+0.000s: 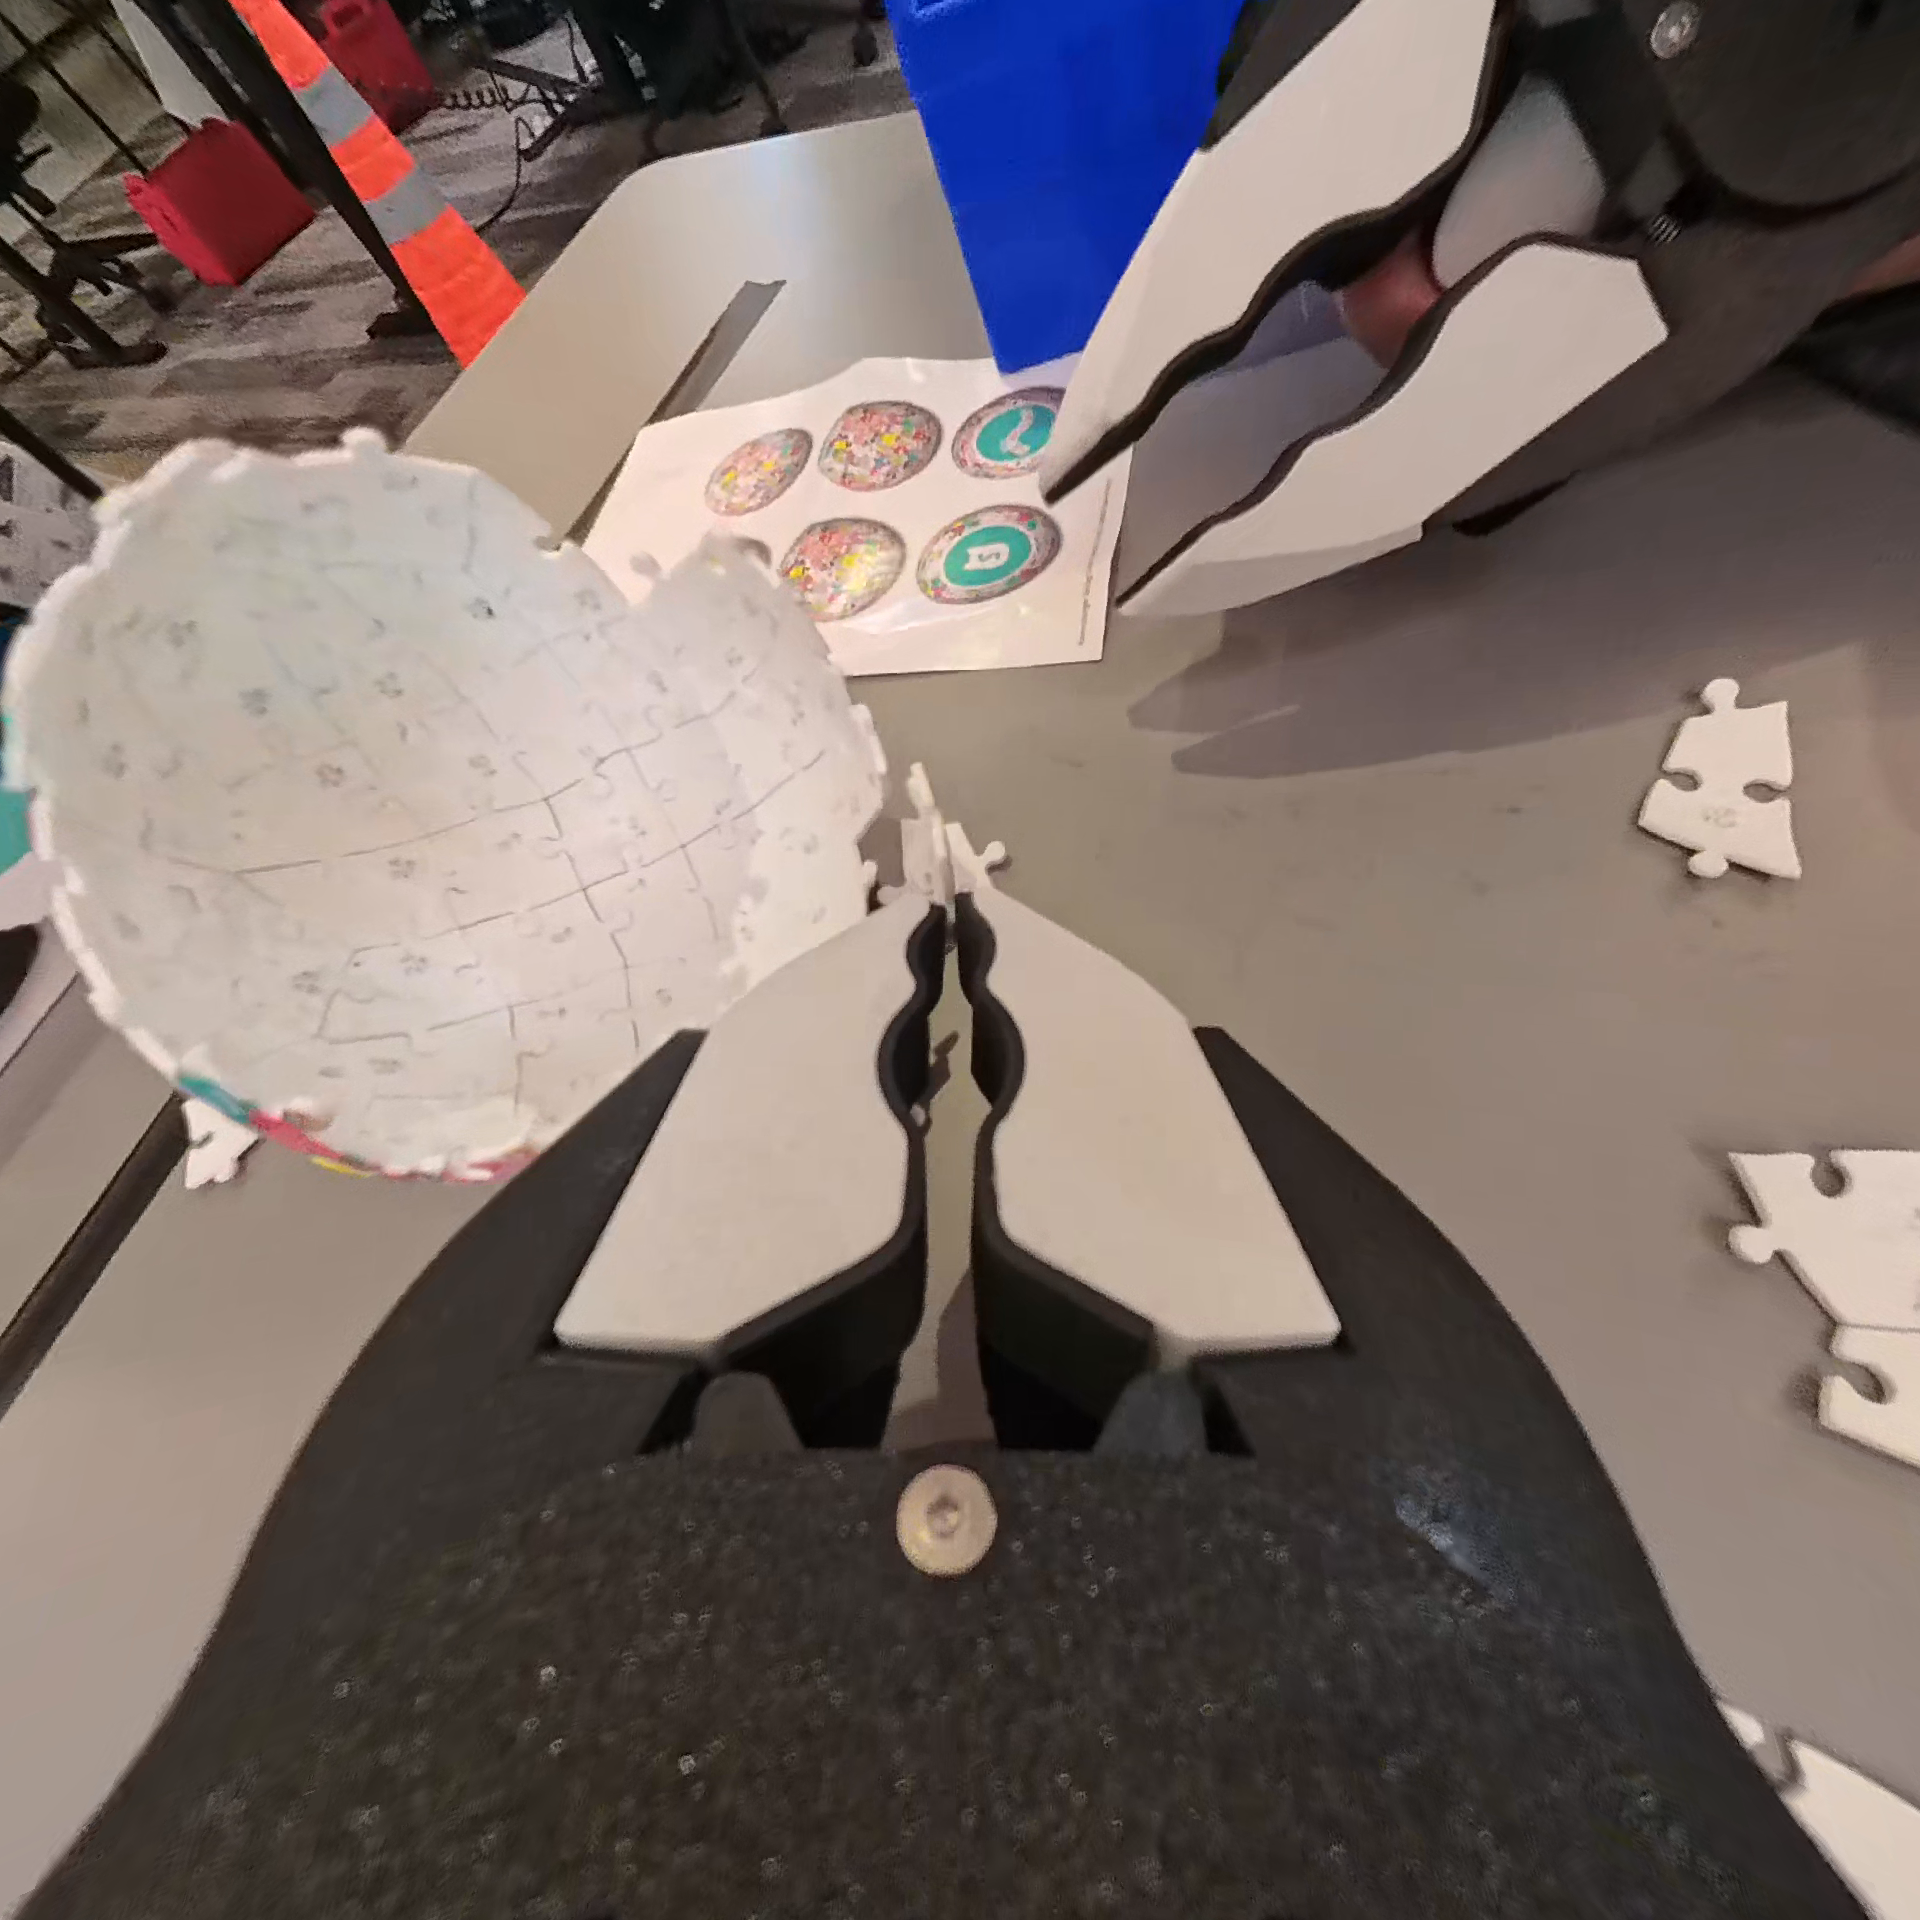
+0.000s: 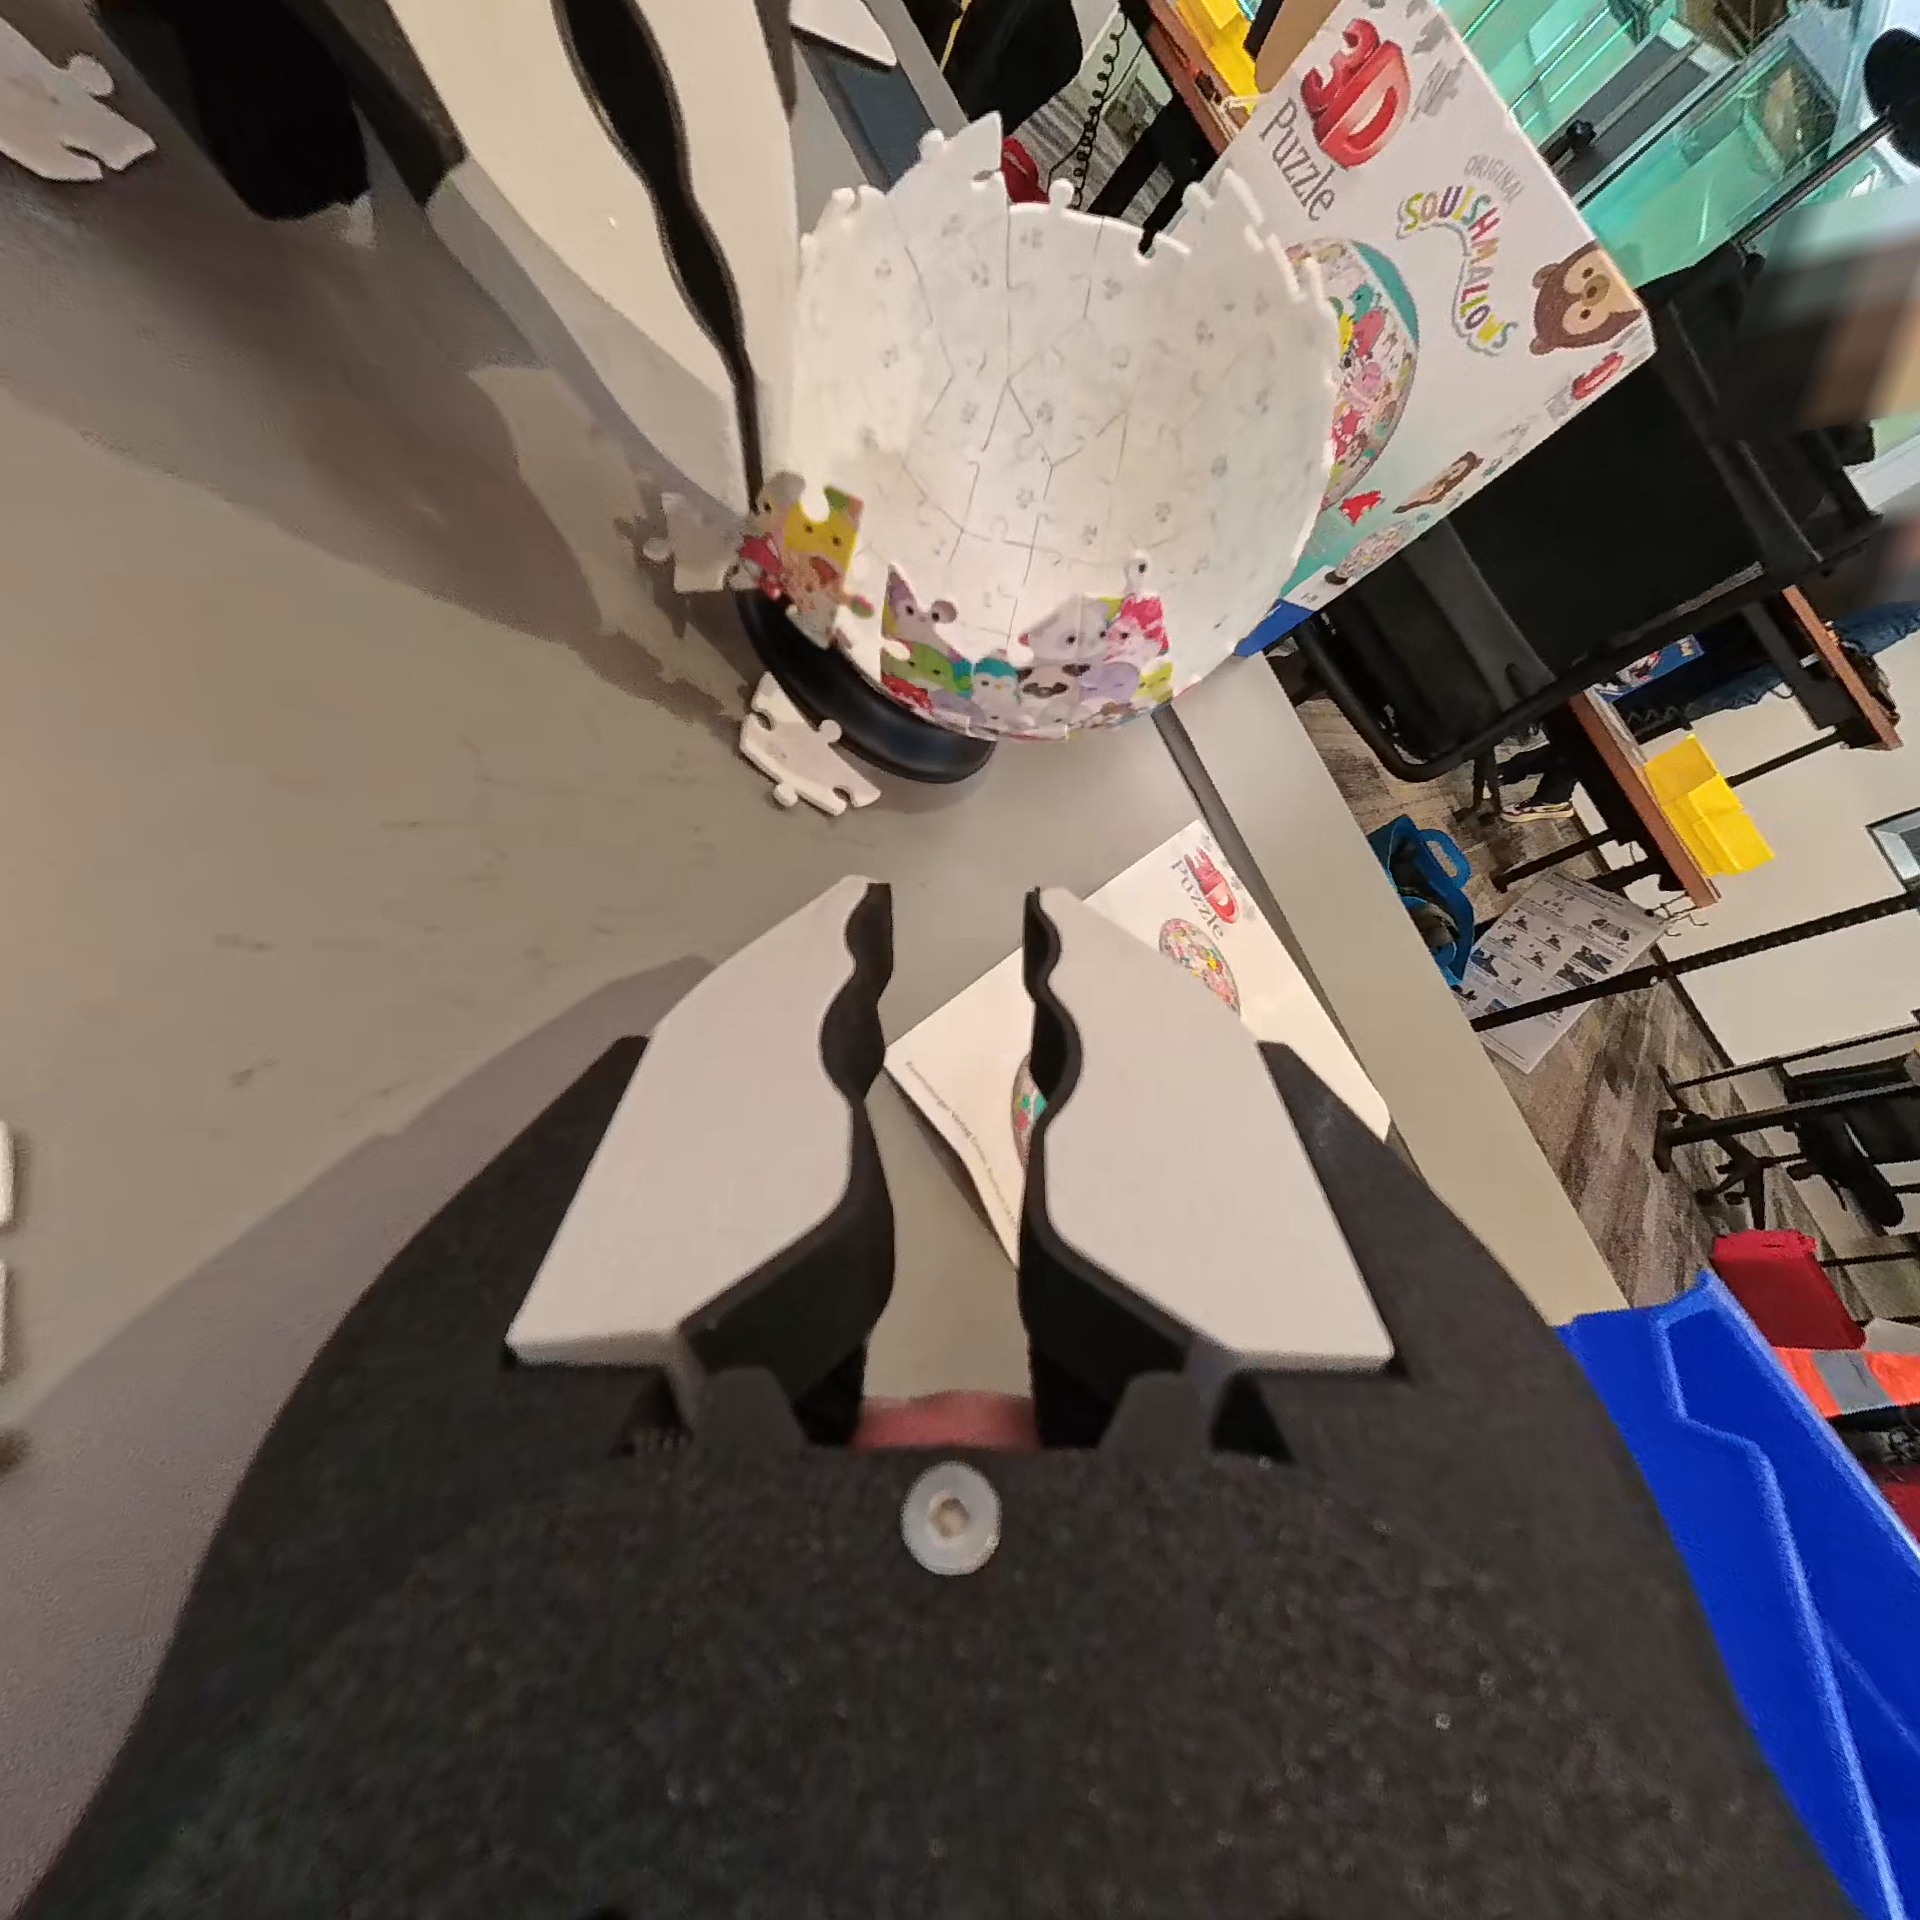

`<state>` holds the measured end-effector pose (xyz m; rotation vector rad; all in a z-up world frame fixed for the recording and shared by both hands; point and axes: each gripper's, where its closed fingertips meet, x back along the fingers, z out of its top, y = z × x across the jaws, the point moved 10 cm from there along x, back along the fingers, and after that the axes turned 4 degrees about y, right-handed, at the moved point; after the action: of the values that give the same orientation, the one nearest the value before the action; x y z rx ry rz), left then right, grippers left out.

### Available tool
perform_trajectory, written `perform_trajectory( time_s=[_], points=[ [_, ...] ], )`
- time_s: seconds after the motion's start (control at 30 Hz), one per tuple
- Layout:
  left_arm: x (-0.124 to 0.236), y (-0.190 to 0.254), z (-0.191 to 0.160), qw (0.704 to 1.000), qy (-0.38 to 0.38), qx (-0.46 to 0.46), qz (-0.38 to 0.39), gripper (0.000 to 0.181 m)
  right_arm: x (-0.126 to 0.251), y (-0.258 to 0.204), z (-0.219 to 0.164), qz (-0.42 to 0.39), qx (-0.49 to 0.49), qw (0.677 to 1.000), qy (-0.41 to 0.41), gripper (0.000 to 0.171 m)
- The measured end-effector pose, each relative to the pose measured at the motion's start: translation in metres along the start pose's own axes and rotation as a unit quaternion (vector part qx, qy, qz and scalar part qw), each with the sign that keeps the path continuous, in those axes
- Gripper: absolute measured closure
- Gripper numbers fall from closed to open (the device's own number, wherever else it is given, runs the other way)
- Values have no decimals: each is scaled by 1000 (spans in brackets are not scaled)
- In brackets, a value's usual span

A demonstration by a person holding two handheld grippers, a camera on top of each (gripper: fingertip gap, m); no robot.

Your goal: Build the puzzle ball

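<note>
Our left gripper (image 1: 949,914) is clenched on a white curved puzzle piece (image 1: 940,847), held at the rim of the half-built white-inside puzzle ball shell (image 1: 416,790), likely to press it into the gap. The shell sits on a dark ring stand (image 2: 883,727) on the grey table (image 1: 1403,987), open side up for access. Our right gripper (image 2: 958,902) hangs released, empty, near the printed instruction sheet (image 2: 966,1049). Spare white pieces (image 1: 1725,790) lie within reach.

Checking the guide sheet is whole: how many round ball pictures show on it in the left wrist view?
6 on the sheet: three in the far row, three nearer, the leftmost mostly hidden by the puzzle ball. More may be covered.
</note>
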<state>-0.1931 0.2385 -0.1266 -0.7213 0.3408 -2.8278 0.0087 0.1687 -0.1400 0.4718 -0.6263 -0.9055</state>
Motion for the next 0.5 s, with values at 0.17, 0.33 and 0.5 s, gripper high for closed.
perform_trajectory(
  time_s=[0.17,0.33,0.5],
  points=[
    [-7,0,1,1000,-18,-6,-1,180,1,1,-2,0,3,1000,-1,147],
    [-10,-2,2,1000,-15,-3,2,180,1,2,-3,0,3,1000,-3,147],
    [-13,-3,2,1000,-19,-8,8,180,0,0,-3,2,11,1000,-6,148]
  ],
)
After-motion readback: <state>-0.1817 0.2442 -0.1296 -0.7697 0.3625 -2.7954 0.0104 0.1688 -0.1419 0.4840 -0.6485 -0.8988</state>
